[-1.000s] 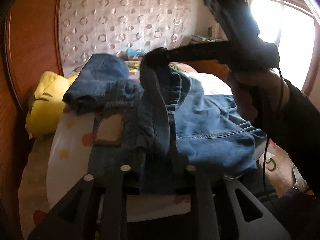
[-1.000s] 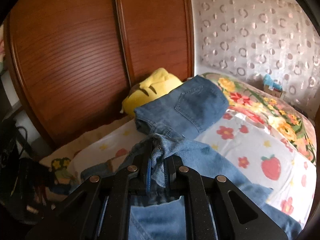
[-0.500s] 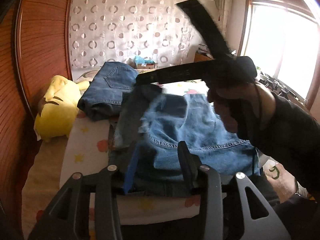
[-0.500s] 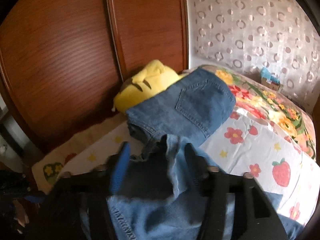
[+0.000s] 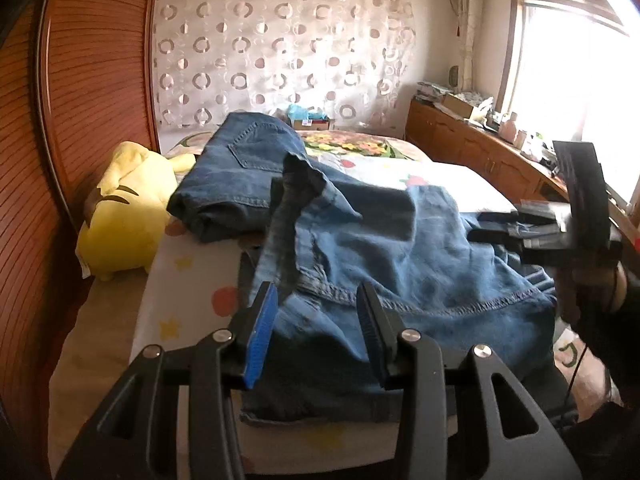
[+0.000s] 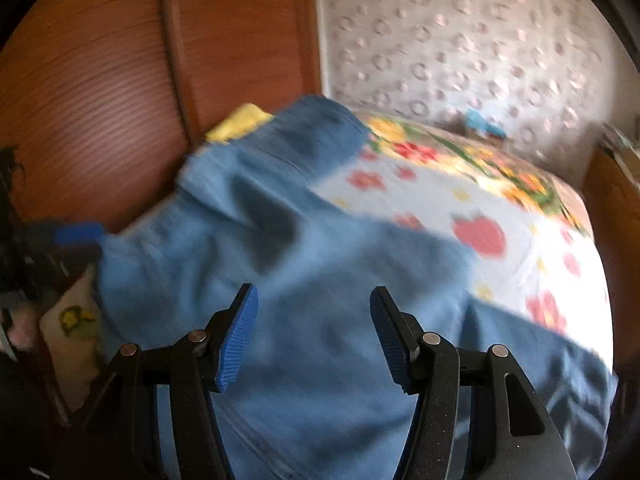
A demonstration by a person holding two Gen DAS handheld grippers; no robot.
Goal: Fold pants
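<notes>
Item: pants [image 5: 400, 256], blue denim, lying loose on the bed [image 5: 448, 176] at its near end. Cloth is mid-blue with darker shaded creases; a stitched hem or seam with pale thread runs across the near part. The fabric sits in a rumpled heap with 1 flap standing up in a dark, twisted peak toward the far side. In the right wrist view the same denim fills the lower frame, blurred, so its fine detail cannot be read.

Left gripper [image 5: 318, 320]: jaws spread apart, blue pads facing each other, nothing clamped; it hovers over the near edge of the pants.

Right gripper [image 6: 314, 332]: jaws likewise parted and holding nothing, above the denim. It also shows at the right edge of the left wrist view, beside the pants.

Also present: 1 folded pair of jeans [image 5: 236, 172], darker blue, back pocket up, lying farther along the bed and just beside the loose pants. 1 yellow plush toy [image 5: 124, 208] at the bed's left edge, against the wooden wardrobe [image 5: 84, 92]. Bed sheet white with fruit and flower print. Circle-pattern curtain [image 5: 280, 44] behind.
</notes>
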